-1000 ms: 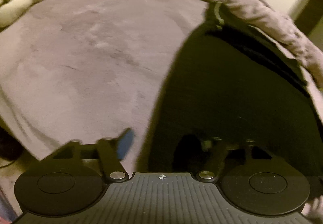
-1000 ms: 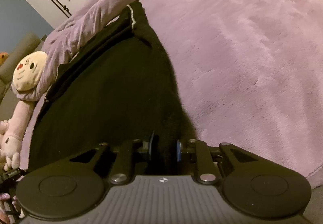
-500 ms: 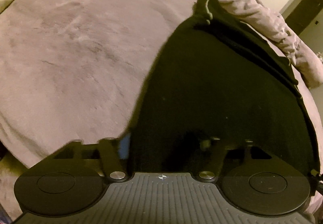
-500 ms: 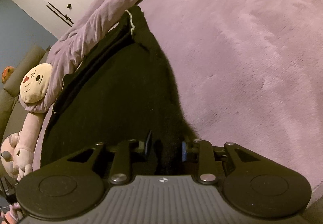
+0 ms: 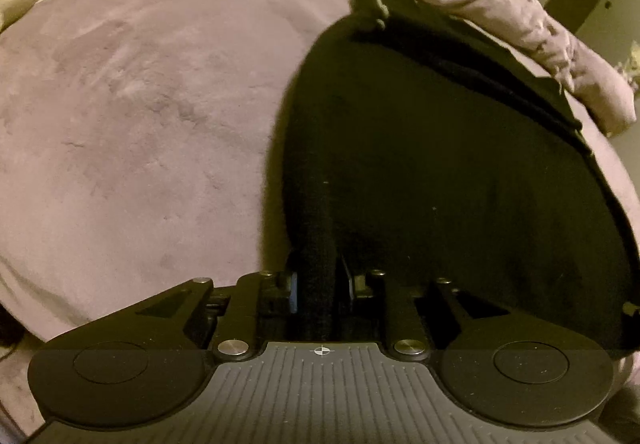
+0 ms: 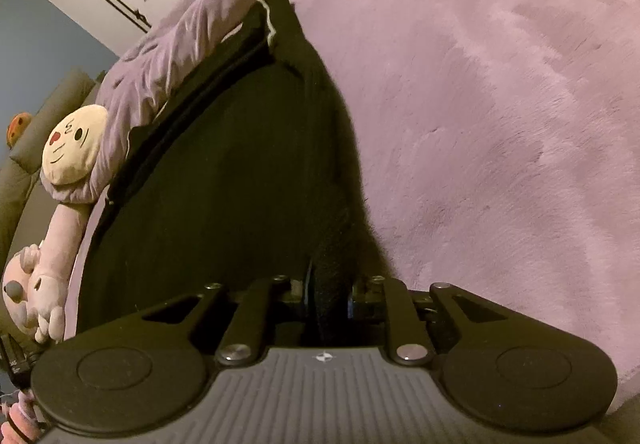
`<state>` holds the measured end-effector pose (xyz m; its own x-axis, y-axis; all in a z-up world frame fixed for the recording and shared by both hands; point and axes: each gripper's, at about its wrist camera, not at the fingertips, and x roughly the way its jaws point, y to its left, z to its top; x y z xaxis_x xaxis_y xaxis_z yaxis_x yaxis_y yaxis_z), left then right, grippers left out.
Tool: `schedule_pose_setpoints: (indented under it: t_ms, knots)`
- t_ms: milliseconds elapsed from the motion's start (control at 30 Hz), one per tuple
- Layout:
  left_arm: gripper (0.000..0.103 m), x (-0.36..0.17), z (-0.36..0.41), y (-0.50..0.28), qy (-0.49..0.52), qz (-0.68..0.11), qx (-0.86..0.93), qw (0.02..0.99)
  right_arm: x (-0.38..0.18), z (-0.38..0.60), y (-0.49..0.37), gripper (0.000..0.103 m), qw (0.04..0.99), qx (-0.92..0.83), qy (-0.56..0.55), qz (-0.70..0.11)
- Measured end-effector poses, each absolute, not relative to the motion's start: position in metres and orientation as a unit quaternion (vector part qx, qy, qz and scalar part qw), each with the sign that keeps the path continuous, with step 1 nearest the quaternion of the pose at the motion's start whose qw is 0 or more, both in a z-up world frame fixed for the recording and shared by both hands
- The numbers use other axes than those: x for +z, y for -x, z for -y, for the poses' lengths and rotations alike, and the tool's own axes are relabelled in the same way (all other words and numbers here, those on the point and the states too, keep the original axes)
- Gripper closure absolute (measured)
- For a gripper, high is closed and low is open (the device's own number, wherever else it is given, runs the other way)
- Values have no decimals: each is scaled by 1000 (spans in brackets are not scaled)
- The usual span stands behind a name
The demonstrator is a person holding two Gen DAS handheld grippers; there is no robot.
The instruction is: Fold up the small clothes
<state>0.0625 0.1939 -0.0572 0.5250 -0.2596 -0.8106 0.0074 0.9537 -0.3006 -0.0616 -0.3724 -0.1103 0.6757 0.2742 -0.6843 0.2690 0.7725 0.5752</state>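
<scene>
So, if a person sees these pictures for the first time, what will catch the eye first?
First the large black garment, spread on the purple plush blanket; the left gripper and the right gripper each pinch its near edge. Next, the cream plush toy with a face, at the left of the right wrist view.

the left gripper [image 5: 320, 284] sits low at the near edge of its view, both fingers [image 5: 294, 290] drawn close together and pinching a bunched fold of the black garment [image 5: 440, 164] between the blue pads. the right gripper [image 6: 330, 294] is posed the same way, its fingers [image 6: 308, 292] narrowed onto a thick roll of the same cloth. both grippers point toward the far side, linkage arms folded inward.
</scene>
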Motion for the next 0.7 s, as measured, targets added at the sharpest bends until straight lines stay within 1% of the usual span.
schedule_pose_setpoints:
  t_ms: [100,133,167,267,433,500,600,700]
  knots:
    - [89,-55,-194,-63,132,-478,-81,865,-110,372,58,87,850,5,-339,-404]
    - [91,-54,-194,-62,132,-476,-80,866,-109,371,58,92,852,1,-333,-404]
    - [92,-53,-193,-62,133,-473,-78,867,-108,369,59,93,855,-1,-326,-405]
    - [93,-46,-198,-58,164,-457,-83,871,-100,366,64,94,860,-3,-326,-393]
    - [94,-24,-211,-47,237,-431,-108,864,-82,374,76,95,851,23,-383,-359]
    - [94,-13,-215,-46,244,-426,-125,862,-76,378,77,95,844,33,-393,-363]
    - [94,0,-223,-55,262,-427,-137,854,-68,381,70,95,838,50,-395,-373]
    - [94,9,-227,-73,291,-422,-140,847,-61,384,60,95,826,68,-429,-360]
